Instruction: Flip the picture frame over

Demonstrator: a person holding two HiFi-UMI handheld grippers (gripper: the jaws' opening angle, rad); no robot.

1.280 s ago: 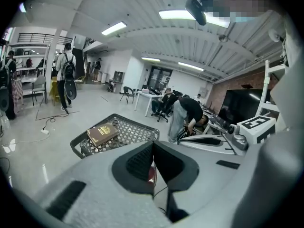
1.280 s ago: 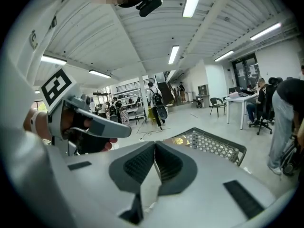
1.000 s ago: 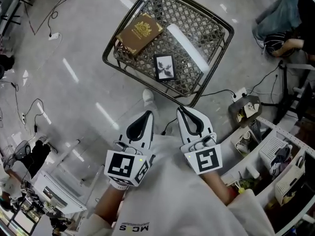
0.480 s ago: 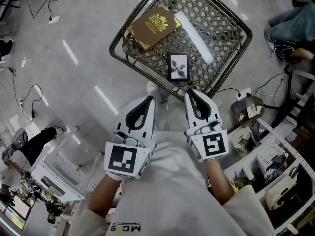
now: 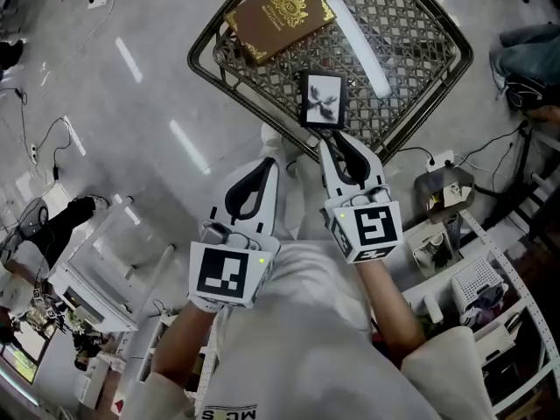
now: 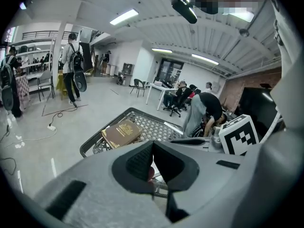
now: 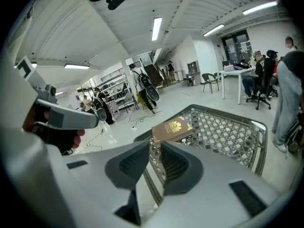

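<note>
The frame (image 5: pixel 321 100) lies flat, picture side up, on the mesh desk (image 5: pixel 407 33), close to its near edge. A brown book (image 5: pixel 280 16) lies further back on the same desk, apart from the frame. The right gripper (image 5: pixel 329 145) points at the frame's near edge with its tips just short of it. Its jaws are opening, with a gap between them and nothing in it. The left gripper (image 5: pixel 267 166) hangs beside it, off the desk's edge over the floor, jaws together and empty.
</note>
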